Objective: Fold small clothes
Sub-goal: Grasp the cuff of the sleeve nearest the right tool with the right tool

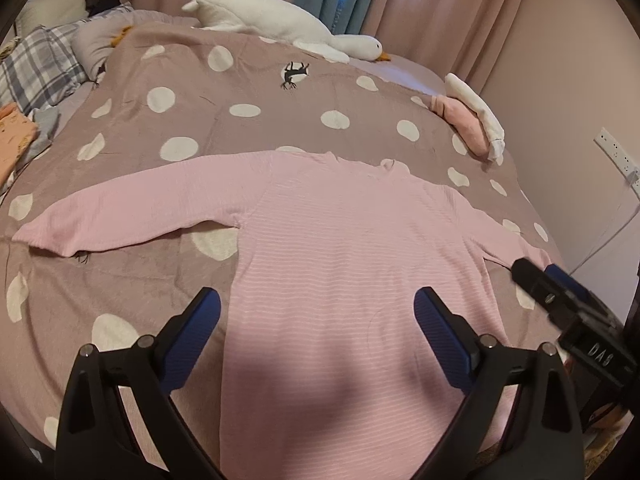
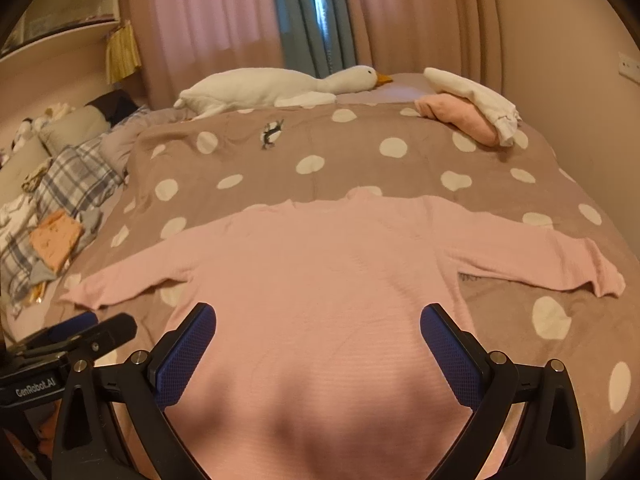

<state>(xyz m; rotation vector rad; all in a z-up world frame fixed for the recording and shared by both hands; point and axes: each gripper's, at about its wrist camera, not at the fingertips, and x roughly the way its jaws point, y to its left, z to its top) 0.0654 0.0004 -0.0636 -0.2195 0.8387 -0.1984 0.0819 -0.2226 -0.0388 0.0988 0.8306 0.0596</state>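
Observation:
A pink striped long-sleeved top [image 1: 340, 248] [image 2: 320, 264] lies flat on the bed, sleeves spread to both sides and neck pointing away. My left gripper [image 1: 316, 312] hovers open over its lower body, blue pads wide apart with nothing between them. My right gripper [image 2: 318, 324] is open too, above the same lower part of the top. In the left wrist view the right gripper [image 1: 560, 300] shows at the right edge, near the right sleeve. The left gripper [image 2: 80, 332] appears at the left edge of the right wrist view.
The bed has a mauve blanket with white dots [image 1: 240, 92] [image 2: 340, 148]. A white plush goose [image 1: 280, 24] [image 2: 280, 84] lies at the far side. Folded pink and white clothes [image 1: 472, 120] [image 2: 472, 112] sit far right. Plaid bedding and an orange garment [image 2: 56, 236] lie left. A wall is at right.

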